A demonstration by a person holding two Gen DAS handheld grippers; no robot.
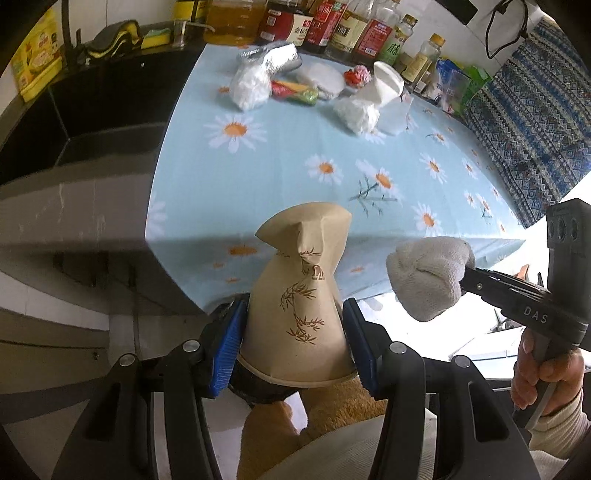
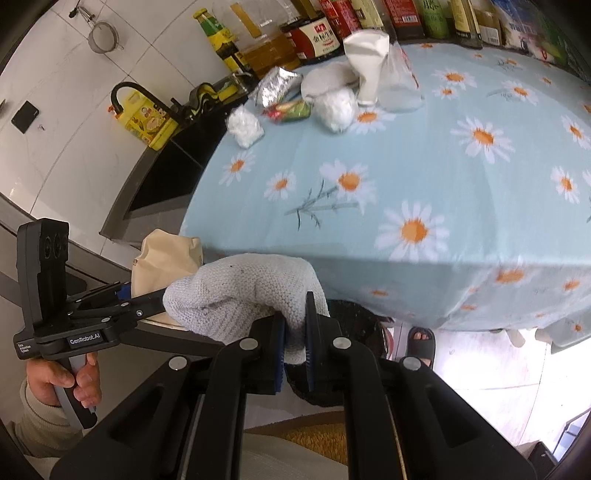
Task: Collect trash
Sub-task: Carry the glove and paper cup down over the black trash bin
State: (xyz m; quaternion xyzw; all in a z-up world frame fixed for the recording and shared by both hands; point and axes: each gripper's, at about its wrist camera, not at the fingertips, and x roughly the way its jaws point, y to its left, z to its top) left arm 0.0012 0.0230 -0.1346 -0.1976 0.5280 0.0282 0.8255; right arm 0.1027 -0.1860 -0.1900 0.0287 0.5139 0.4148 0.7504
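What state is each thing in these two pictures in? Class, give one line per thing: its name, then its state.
Left gripper: shut on the paper cup.
Paper cup: crumpled at the far end, held off the table.
Right gripper: shut on the knitted glove.
Knitted glove: bunched up, held off the table.
White paper cup: crushed, on the table.
Foil wrapper: crumpled, on the table.
Tablecloth: spread flat.

Bright daylight, fisheye warp, perhaps slight blur

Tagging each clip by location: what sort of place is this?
Most likely a home kitchen: a black sink beside the daisy-print blue tablecloth, glass sauce and oil bottles lined behind it, a metal strainer hanging on white tiles.
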